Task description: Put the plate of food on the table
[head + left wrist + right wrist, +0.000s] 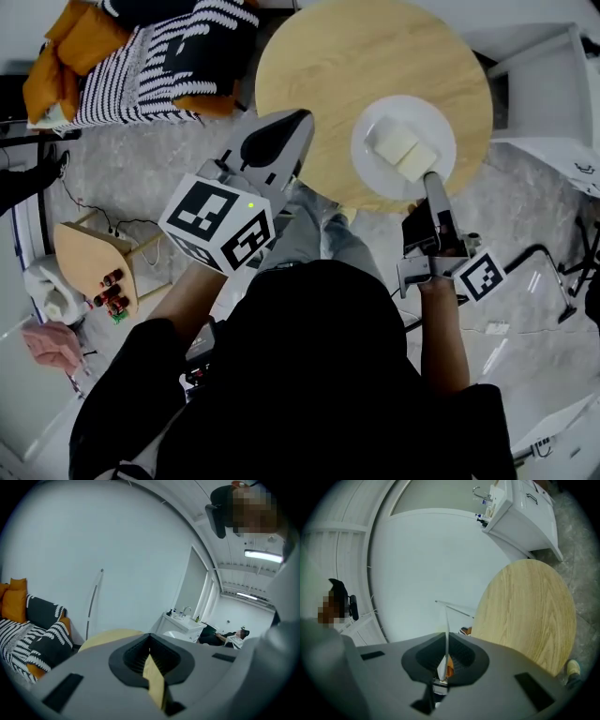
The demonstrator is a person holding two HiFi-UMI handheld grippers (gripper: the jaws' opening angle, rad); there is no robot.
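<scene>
The right gripper (429, 178) is clamping its 2 jaws on the near rim of the white plate (371, 174). In the right gripper view the rim (446, 620) is showing as a thin white edge running straight out of the closed jaws. Pinching the rim alone is likely the point of this grip: the pads are staying off the food (401, 148), 2 pale blocks lying side by side near the plate's middle. The plate is looking level in the head view, which is keeping the blocks from sliding.

The plate is sitting over the near right part of the round wooden table (356, 56), inside its edge. Whether it is already resting on the wood or hanging just above it, I cannot tell. Judging by the firm pinch, the set-down is not yet finished, and what is left is lowering the plate flat and letting go.

The left gripper (298, 120) is carrying nothing. Its jaws are drawn together, with only a narrow tan sliver showing between them in the left gripper view. It is pointing at the table's near left edge, well apart from the plate, probably kept aside so 1 hand can do the placing. Beyond the table, a sofa (141, 56) with a striped throw and orange cushions is standing at the upper left.
</scene>
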